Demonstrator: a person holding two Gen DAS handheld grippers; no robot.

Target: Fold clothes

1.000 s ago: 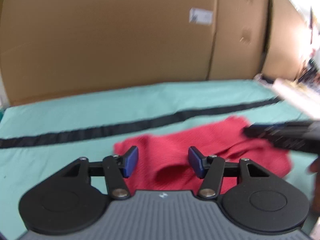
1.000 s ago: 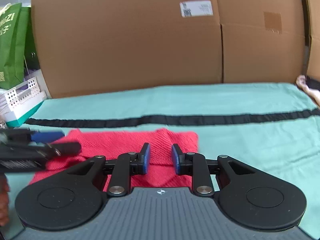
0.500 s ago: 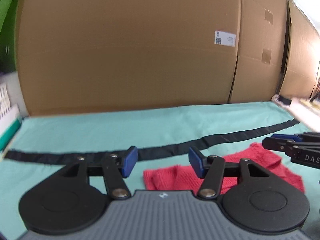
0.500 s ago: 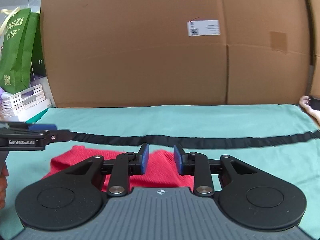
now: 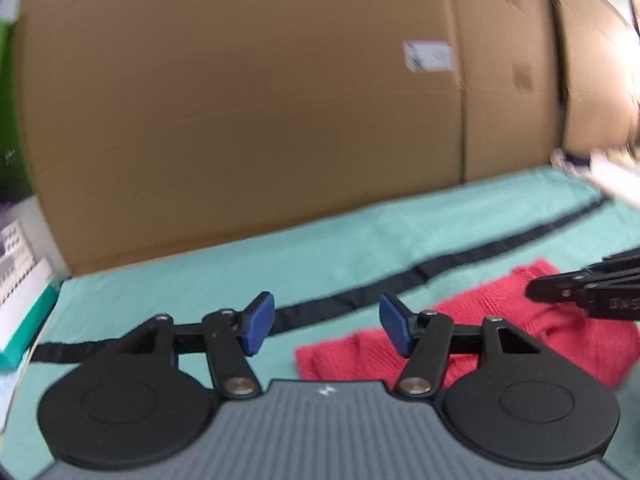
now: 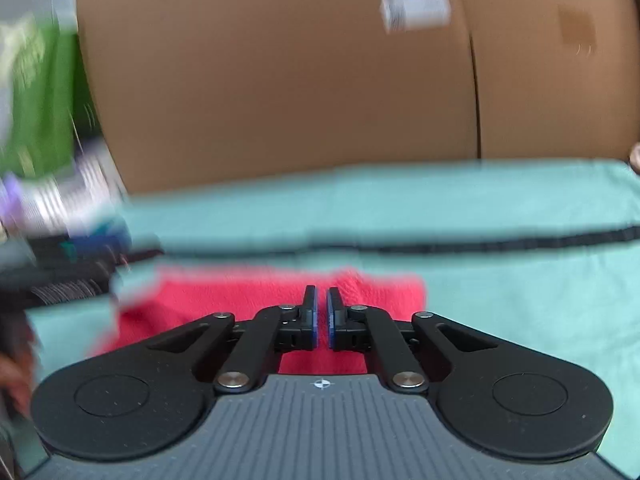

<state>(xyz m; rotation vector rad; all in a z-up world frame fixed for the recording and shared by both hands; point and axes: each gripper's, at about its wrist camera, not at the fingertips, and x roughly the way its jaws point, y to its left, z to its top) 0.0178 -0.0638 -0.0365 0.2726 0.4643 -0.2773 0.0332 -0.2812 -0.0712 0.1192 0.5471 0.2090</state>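
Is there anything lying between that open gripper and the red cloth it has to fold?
Nothing visible. The left gripper is open above bare green cover, and the red cloth lies just ahead to its right. Only the right gripper hovers over the cloth's far side.

Right gripper [image 6: 320, 314]: the blue pads now stand nearly together with only a thin slit between them, against a wider gap 0.5 s ago. Left gripper [image 5: 326, 328]: the red cloth [image 5: 500, 332] now sits at the lower right of its frame; 1.0 s ago it lay centred between the fingers. Both views now show motion blur.
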